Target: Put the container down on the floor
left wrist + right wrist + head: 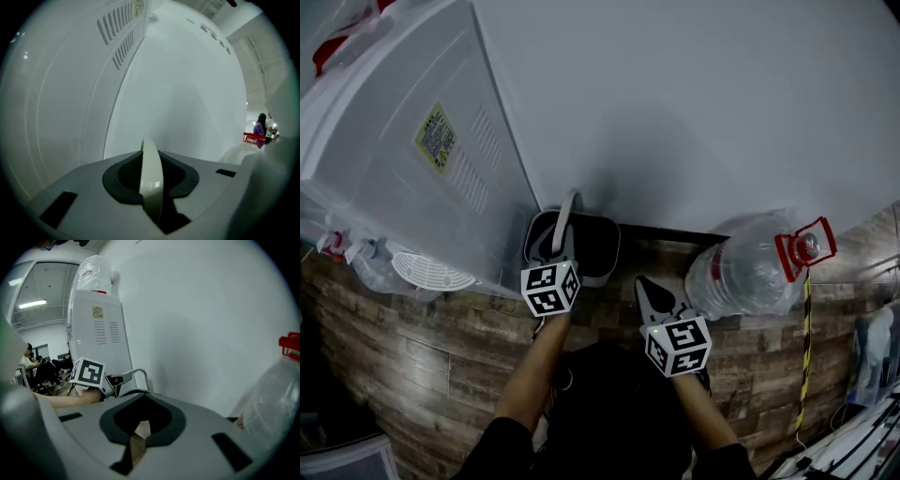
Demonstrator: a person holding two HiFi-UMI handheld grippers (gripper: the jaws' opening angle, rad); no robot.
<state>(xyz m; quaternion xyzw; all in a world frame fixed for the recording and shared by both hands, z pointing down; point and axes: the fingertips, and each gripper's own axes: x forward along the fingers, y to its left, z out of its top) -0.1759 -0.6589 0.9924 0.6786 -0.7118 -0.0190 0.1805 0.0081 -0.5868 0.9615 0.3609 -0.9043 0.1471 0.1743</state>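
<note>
Two-handed scene, left tongs point(562, 251) clamped on pale curved handle point(151, 168) of dark grey plastic container point(595, 246) at wall's foot beside white water dispenser point(412, 141), right tongs point(654, 292) narrow, empty, near clear plastic water jug point(741, 272).

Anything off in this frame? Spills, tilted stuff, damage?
Nothing spilled or broken that I can see. The grey container is by the wall beside the water dispenser, its handle between the fingers of the left gripper. The big water bottle may be leaning; can't tell.
</note>
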